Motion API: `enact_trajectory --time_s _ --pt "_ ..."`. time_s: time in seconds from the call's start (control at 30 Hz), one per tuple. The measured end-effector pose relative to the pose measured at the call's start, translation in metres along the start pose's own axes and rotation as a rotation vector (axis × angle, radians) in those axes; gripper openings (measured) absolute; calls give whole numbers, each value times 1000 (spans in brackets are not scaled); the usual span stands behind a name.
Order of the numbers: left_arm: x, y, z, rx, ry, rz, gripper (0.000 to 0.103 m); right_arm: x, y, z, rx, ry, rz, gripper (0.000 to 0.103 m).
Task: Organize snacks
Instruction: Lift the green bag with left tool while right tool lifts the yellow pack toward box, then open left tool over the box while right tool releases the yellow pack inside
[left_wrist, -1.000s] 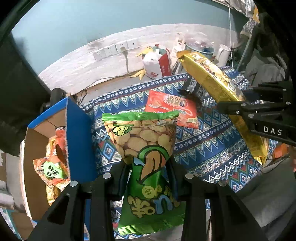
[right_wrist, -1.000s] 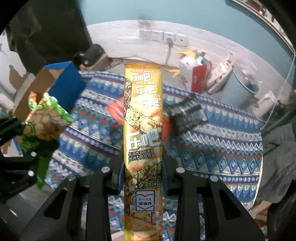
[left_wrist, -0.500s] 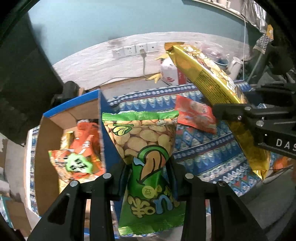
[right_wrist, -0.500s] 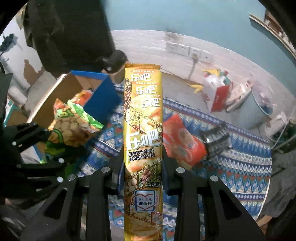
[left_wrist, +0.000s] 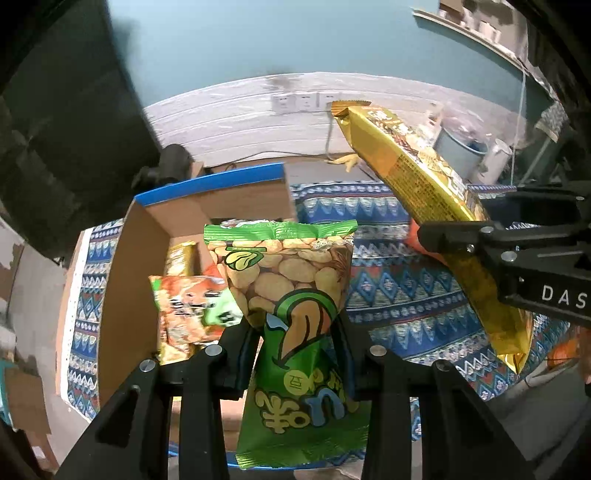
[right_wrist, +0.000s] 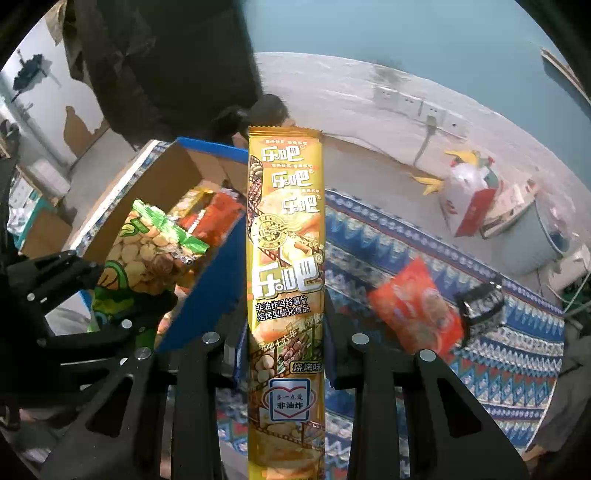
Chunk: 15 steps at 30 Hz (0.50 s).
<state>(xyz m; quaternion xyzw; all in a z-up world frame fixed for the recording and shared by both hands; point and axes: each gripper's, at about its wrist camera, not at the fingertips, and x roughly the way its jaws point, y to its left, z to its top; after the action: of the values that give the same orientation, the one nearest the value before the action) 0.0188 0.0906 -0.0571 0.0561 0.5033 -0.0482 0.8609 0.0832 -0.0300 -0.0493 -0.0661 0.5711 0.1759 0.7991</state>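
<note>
My left gripper (left_wrist: 297, 332) is shut on a green bag of nuts (left_wrist: 291, 295), held upright over the open cardboard box (left_wrist: 122, 277) with blue outer walls. Several snack packs (left_wrist: 184, 306) lie inside the box. My right gripper (right_wrist: 286, 321) is shut on a long yellow chip pack (right_wrist: 286, 240), just right of the box's blue wall (right_wrist: 207, 295). In the left wrist view the yellow pack (left_wrist: 417, 177) and the right gripper (left_wrist: 476, 236) hang to the right. In the right wrist view the green bag (right_wrist: 147, 254) and the left gripper (right_wrist: 133, 295) show at the left.
A patterned blue cloth (right_wrist: 517, 350) covers the surface. On it lie an orange snack pack (right_wrist: 413, 306) and a dark packet (right_wrist: 480, 299). Behind are a red and white bag (right_wrist: 469, 199), a grey bin (right_wrist: 546, 236) and wall sockets (left_wrist: 299, 103).
Both grippers have carried their packs leftwards towards the box. The green bag now hangs over the box opening, and the yellow pack has reached the box's right wall.
</note>
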Motion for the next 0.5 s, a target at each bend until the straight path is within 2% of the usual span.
enact_trajectory --time_s 0.5 --pt "10 73 -4 -111 33 35 38 40 46 41 7 44 84 30"
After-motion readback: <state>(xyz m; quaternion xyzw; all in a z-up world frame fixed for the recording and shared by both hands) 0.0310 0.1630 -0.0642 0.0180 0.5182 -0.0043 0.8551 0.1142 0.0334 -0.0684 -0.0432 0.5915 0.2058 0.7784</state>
